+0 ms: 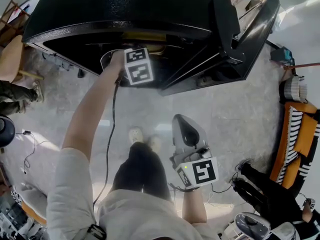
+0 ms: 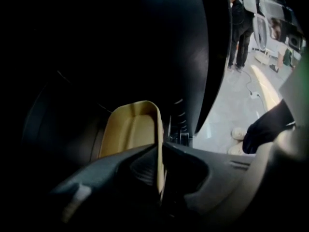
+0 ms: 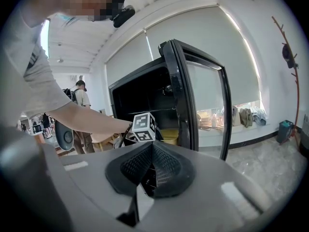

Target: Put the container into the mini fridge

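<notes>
the mini fridge [image 1: 125,4] stands on the pale floor [image 1: 225,109] with its door [image 1: 250,39] swung wide open to the person's right. the left arm [image 1: 92,109] reaches into the dark inside, and only the marker cube [image 1: 137,66] of that claw shows at the opening from above. the left gripper [image 2: 161,151] is closed on the thin side wall of the yellow container [image 2: 130,129], which runs edge-on between the two jaws with both pressed against it. the container sits inside the fridge, its open hollow turned to the left of the jaws (what it rests on is too dark to tell). the right gripper [image 3: 152,146] hangs back near the person's waist, well apart from the fridge and pointed toward it, its jaws together with nothing between them.
</notes>
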Motion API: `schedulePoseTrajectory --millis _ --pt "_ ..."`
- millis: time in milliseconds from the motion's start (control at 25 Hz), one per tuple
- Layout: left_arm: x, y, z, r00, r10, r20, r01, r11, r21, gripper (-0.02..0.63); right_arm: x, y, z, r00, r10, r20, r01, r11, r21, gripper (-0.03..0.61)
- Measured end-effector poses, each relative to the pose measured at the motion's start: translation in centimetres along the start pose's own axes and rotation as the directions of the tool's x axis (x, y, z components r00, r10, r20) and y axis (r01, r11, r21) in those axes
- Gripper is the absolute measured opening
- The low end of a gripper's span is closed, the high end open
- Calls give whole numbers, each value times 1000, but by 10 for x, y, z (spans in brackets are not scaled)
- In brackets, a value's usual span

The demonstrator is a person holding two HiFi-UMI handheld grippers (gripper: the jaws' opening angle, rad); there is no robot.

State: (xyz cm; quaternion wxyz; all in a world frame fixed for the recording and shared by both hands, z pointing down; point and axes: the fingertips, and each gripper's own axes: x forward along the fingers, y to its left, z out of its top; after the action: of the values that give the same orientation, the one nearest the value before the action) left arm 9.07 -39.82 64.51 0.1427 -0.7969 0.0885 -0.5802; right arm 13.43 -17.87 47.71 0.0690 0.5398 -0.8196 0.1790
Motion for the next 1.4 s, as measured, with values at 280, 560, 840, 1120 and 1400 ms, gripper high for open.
schedulePoseTrajectory --millis 280,560,840,1120,1400 --pt "4 6 -2 999 54 1 -54 998 13 110 1 -5 1 1000 -7 2 7 1000 6 0" --pt "-14 14 1 983 138 121 -123 985 -125 116 1 -3 2 1000 6 4 -6 1000 1 0" --pt "-37 6 2 948 193 251 -115 949 -295 41 2 6 5 1000 26 8 -26 1000 -11 2" --pt "-54 -8 3 916 250 313 -106 905 -412 21 2 14 11 999 46 14 -46 999 -27 2" --pt "-40 8 -11 930 280 239 -185 917 -352 21 6 23 15 998 63 7 -63 997 -52 2"
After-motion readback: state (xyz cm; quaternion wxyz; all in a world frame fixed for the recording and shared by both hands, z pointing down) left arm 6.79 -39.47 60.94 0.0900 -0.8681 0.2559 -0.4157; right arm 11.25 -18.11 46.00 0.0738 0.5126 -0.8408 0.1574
